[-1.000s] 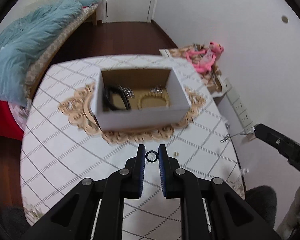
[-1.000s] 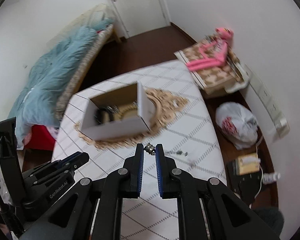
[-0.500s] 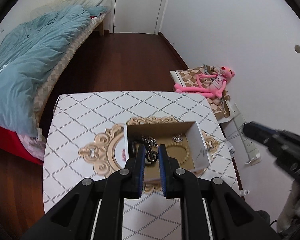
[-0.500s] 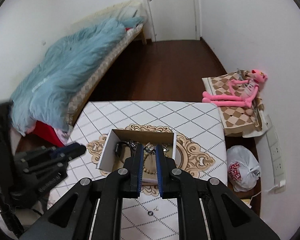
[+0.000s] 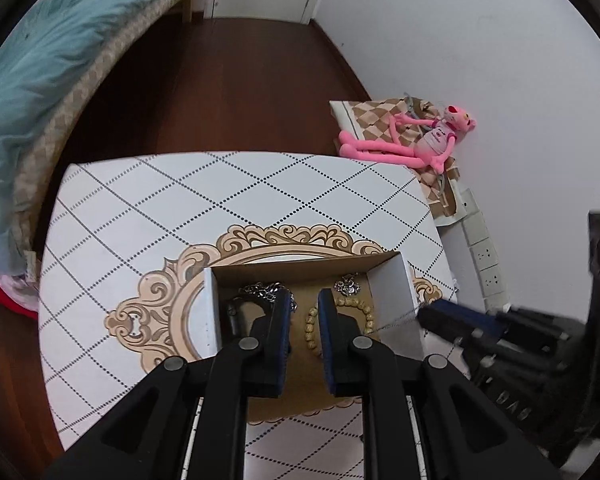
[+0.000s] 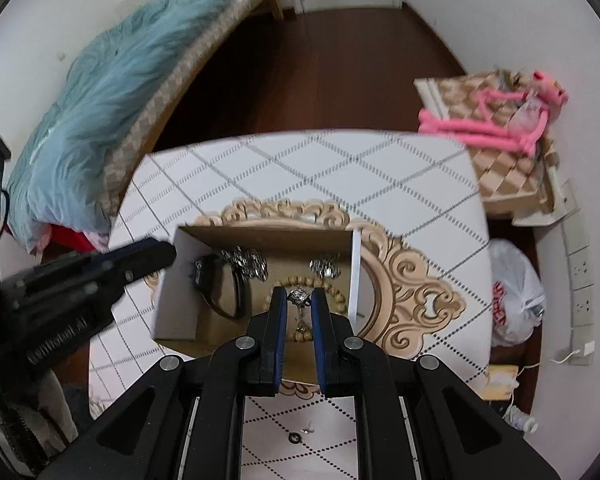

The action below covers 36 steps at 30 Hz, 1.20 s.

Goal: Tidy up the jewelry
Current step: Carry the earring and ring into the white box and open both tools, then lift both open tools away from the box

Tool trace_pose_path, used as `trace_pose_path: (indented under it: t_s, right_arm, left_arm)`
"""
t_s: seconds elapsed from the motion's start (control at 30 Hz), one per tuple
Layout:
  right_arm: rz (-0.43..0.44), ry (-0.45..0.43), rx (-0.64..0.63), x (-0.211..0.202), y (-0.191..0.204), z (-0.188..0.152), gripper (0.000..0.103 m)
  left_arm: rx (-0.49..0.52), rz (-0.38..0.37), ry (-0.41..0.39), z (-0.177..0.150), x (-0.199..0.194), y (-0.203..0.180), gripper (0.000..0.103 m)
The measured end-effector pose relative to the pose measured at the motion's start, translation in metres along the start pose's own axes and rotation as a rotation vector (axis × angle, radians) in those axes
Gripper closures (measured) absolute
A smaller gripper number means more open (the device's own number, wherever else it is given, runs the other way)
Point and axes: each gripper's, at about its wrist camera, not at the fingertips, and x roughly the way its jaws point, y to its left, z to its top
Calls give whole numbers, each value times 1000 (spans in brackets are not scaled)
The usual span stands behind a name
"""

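Observation:
An open cardboard box (image 5: 392,284) (image 6: 172,292) stands on the patterned table (image 5: 140,208). It holds a beaded bracelet (image 5: 312,326) (image 6: 296,282), silver chains (image 6: 246,264) and a black band (image 6: 216,304). My left gripper (image 5: 305,300) is over the box with a narrow gap between its fingers and nothing in it. My right gripper (image 6: 299,298) is shut on a small silver charm (image 6: 299,297) with a dangling chain, held above the box. Each gripper shows at the edge of the other's view.
A small black ring (image 6: 295,437) and a tiny stud (image 6: 309,430) lie on the table near its front edge. A bed with a blue duvet (image 6: 100,92) is at the left. A pink plush toy (image 5: 412,140) and a plastic bag (image 6: 516,292) lie on the floor at the right.
The black ring that my left gripper held is gone from between its fingers. Both grippers moved in over the box, and the right one still holds the charm.

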Motion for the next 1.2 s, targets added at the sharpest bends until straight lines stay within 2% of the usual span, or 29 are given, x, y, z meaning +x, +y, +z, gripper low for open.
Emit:
trace_pose_path:
  t_s: [0.03, 0.07, 0.1, 0.13, 0.17, 0.2, 0.23, 0.37, 0.43, 0.47, 0.5, 0.63, 0.7, 0.87, 1.03, 1.2]
  right_arm:
    - [2, 8, 5, 3, -2, 0, 89]
    - [11, 21, 9, 6, -4, 0, 89]
    - [18, 28, 13, 9, -6, 1, 88]
    - [18, 29, 19, 10, -8, 1, 83]
    - [24, 33, 27, 11, -10, 1, 69]
    - [33, 29, 35, 10, -11, 2, 55]
    - [37, 26, 38, 10, -11, 2, 50]
    - [24, 12, 37, 6, -9, 4, 47]
    - [-8, 13, 29, 5, -6, 4, 35]
    - [-25, 12, 22, 5, -4, 3, 22]
    - [-53, 12, 14, 6, -2, -1, 14]
    - [-115, 33, 12, 15, -2, -12, 11]
    - [-153, 40, 10, 20, -2, -20, 2]
    - [-233, 26, -2, 23, 1, -31, 2]
    - [-276, 5, 4, 21, 2, -37, 2]
    - [-297, -25, 5, 9, 3, -42, 2]
  left_arm:
    - [-5, 8, 2, 2, 1, 1, 86]
    - [-7, 33, -1, 4, 1, 3, 75]
    - [-4, 59, -12, 5, -1, 4, 55]
    - [-1, 72, -23, 5, -3, 4, 44]
    - [-4, 91, -39, 5, -5, 6, 30]
    - [-9, 112, -56, 4, -9, 9, 29]
    - [-12, 123, -60, 4, -10, 10, 29]
    - [-19, 200, -78, -3, -15, 21, 28]
    - [-15, 241, -93, -7, -17, 24, 10]
    - [-14, 259, -101, -10, -18, 25, 1]
    - [-12, 285, -113, -15, -19, 26, 1]
    - [-9, 336, -106, -27, -15, 29, 0]
    - [-10, 356, -106, -34, -13, 31, 0]
    - [-11, 373, -99, -48, -9, 30, 0]
    - [-20, 369, -87, -60, -8, 27, 0]
    - [-23, 386, -108, -69, -15, 22, 0]
